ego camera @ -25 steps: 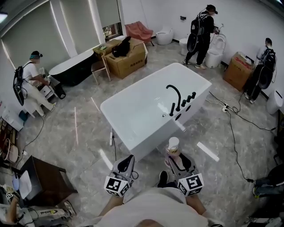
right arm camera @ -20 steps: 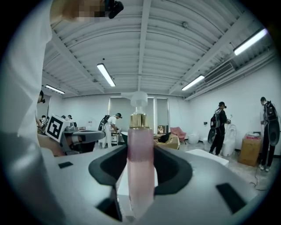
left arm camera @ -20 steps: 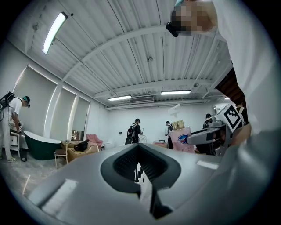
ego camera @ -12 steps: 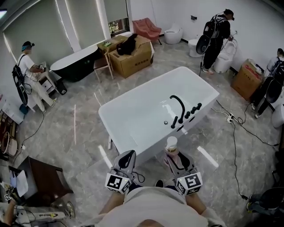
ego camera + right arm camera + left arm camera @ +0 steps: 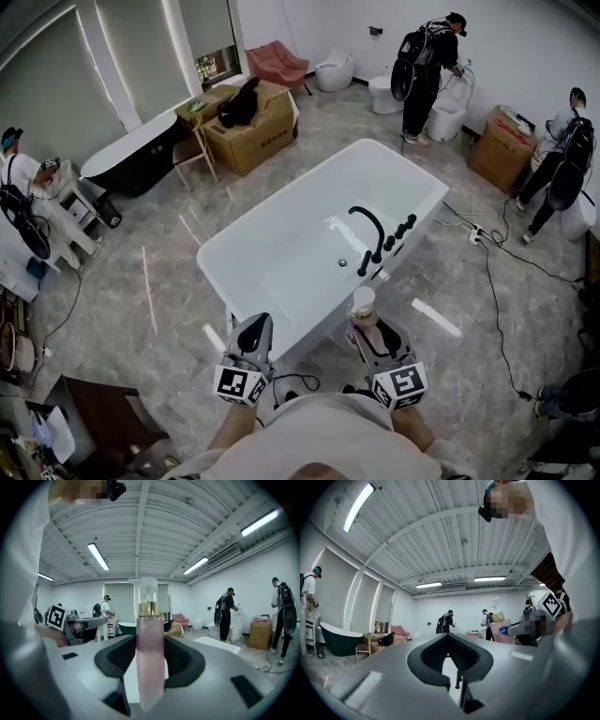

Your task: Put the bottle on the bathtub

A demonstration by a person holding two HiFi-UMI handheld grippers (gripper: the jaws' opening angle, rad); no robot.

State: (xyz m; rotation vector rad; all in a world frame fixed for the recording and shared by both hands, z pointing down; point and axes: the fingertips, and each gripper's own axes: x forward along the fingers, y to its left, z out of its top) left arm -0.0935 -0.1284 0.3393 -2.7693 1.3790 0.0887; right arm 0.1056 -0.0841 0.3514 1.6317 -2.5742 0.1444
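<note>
Bottle (image 5: 364, 307) is up in the air, held by the R gripper (image 5: 367, 328). It's not on the bathtub (image 5: 281, 246) yet. It stands straight up & has pink stuff inside, a gold ring at the neck and a clear cap on top. In the right gripper view the bottle (image 5: 151, 620) sits right in the middle of the R gripper (image 5: 151, 667), w/ a jaw pressed on each side of it.

From the head view the bottle is near the tub's close end, just by the black tap (image 5: 367, 227). It looks a bit short of the rim, but that's hard to tell from up here. The tap bends over the inside of the tub. A row of small black knobs (image 5: 401, 228) sits next to it on the rim.

L gripper (image 5: 254, 328) is low at the tub's near end too, on the other side from the bottle & apart from it. In the left gripper view the L gripper (image 5: 450, 641) has its jaws pushed together w/ nothing in them.

The tub is big & white and stands in the middle of a gray floor (image 5: 169, 272). Far back there's a cardboard box (image 5: 255, 133) w/ a dark thing on top, a pink chair (image 5: 281, 64) and a black tub (image 5: 131, 155) by the window. A few ppl stand at the edges of the room.
</note>
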